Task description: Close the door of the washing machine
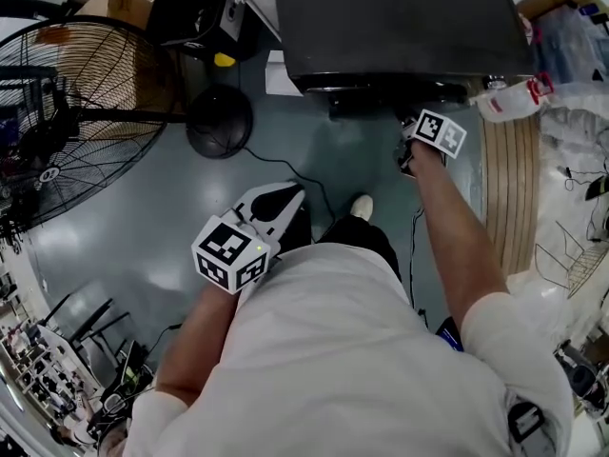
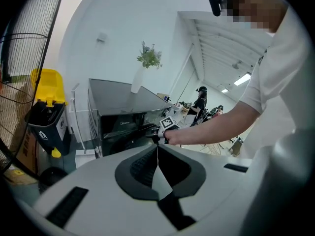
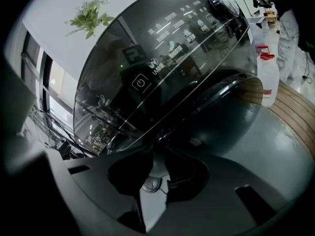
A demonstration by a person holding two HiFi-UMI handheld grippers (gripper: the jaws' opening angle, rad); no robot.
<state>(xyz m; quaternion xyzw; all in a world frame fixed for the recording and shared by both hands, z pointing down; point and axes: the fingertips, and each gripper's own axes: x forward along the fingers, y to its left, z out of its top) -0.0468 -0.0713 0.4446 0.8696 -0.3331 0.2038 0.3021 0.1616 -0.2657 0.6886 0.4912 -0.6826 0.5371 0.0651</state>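
The dark washing machine stands at the top of the head view, its glossy control panel above the round dark door. The door lies close against the front; whether it is latched I cannot tell. My right gripper is held low at the machine's front, right by the door. Its jaws stand apart, and only floor and a cable show between them. My left gripper hangs back near my body, away from the machine, its jaws shut on nothing. From there I see the right gripper at the door's edge.
A big floor fan and its round base stand to the left. A yellow bin is beside the machine. A white plastic bottle sits on wooden slats at the right. A cable runs over the grey floor.
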